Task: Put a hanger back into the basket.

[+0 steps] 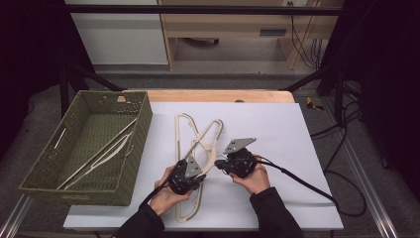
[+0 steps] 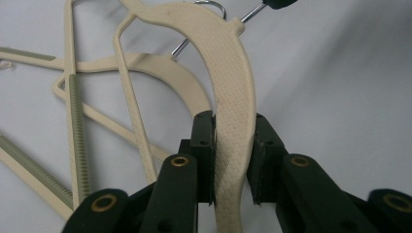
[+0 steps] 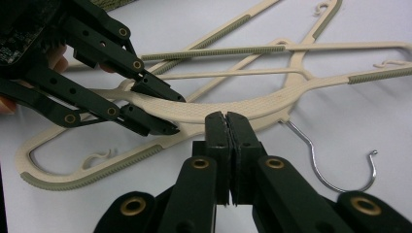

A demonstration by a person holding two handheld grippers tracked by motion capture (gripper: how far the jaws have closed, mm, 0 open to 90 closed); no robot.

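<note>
While the cream plastic clothes hanger with a thin metal hook [image 2: 233, 68] lies on the white table sheet [image 1: 277, 129], crossed over a second cream hanger [image 1: 184, 130], I judge it light, stiff and a little slick, its textured shoulder the best place to grip; the wire hook [image 3: 335, 165] would twist in the pads. My left gripper [image 2: 233, 160] has its jaws narrowed onto that shoulder, pads pressing both faces. My right gripper [image 3: 227, 145] sits near the hanger's neck with jaws fully together; whether anything thin is pinched between them I cannot tell. A green woven basket [image 1: 141, 129] to the left holds more hangers.
</note>
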